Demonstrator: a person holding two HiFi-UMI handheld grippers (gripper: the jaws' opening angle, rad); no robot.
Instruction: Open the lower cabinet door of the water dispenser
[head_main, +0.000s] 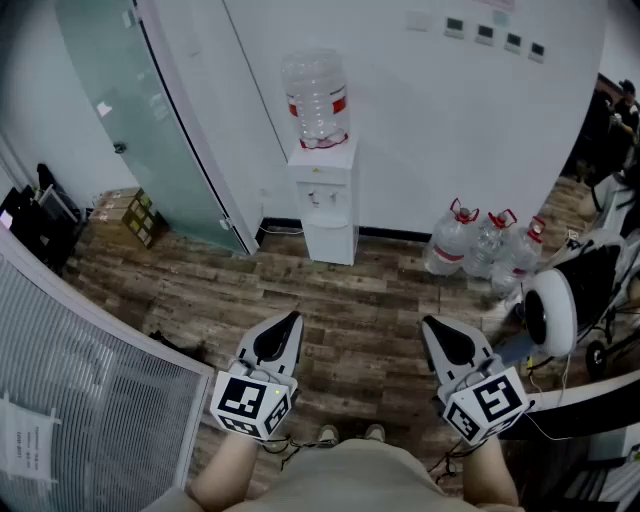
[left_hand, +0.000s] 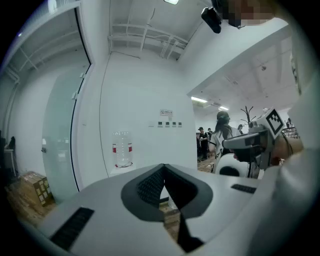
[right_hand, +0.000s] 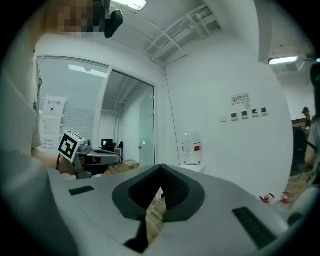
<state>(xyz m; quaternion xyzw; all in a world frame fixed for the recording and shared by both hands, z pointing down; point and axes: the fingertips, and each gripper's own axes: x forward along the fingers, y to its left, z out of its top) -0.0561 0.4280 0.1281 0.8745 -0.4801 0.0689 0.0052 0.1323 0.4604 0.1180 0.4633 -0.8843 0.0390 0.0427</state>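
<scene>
Water dispenser (head_main: 322, 195) stands against the white wall ahead of me, its lower cabinet door (head_main: 329, 242) looking closed and well apart from both claws. I see the left claw (head_main: 292, 318) and right claw (head_main: 427, 323) pinched fully together, empty, held over the wood floor (head_main: 380, 300).

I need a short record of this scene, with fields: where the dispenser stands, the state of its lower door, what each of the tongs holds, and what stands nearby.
dispenser: water dispenser against the white wall, bottle on top
door: lower cabinet door looks closed
left tongs: left tongs shut, empty, far from the dispenser
right tongs: right tongs shut, empty, far from the dispenser
nearby: spare bottles on the floor
</scene>
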